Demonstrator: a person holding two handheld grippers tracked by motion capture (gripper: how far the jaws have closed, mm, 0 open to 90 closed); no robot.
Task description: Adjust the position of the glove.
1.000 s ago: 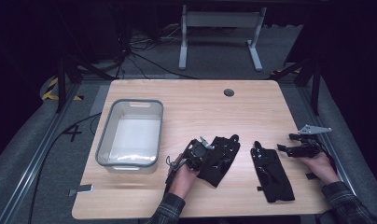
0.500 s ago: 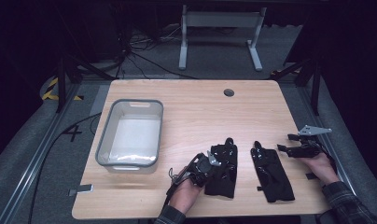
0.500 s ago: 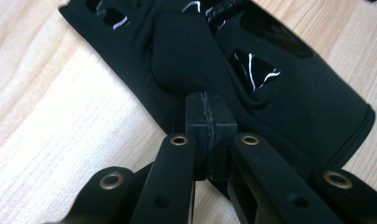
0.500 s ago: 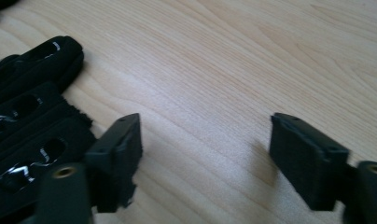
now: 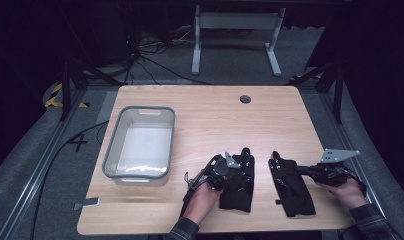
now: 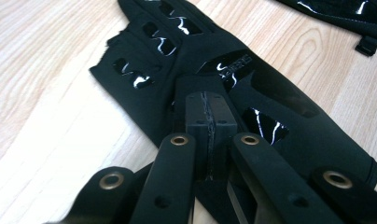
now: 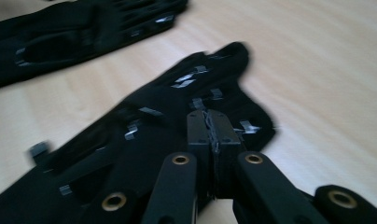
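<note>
Two black gloves lie side by side near the table's front edge. My left gripper [image 5: 233, 169] rests on the left glove [image 5: 240, 187]. In the left gripper view its jaws are shut, with the glove [image 6: 252, 79] bunched at their tips [image 6: 210, 105]. My right gripper [image 5: 301, 170] reaches in from the right to the upper edge of the right glove [image 5: 290, 190]. Its jaws have just been closing and now meet [image 7: 210, 119] on that glove [image 7: 144, 126]. No pinched fabric shows between them, and the view is blurred.
A grey plastic bin [image 5: 110, 160] stands on the left of the wooden table [image 5: 215, 120]. A cable hole [image 5: 245, 99] sits near the far edge. Each gripper view shows the other glove [image 6: 336, 7] [image 7: 84, 28] farther off.
The left hand pulled the left glove toward the front edge and straightened it. The right gripper moved left from beside the right glove onto its edge, and its jaws came together.
</note>
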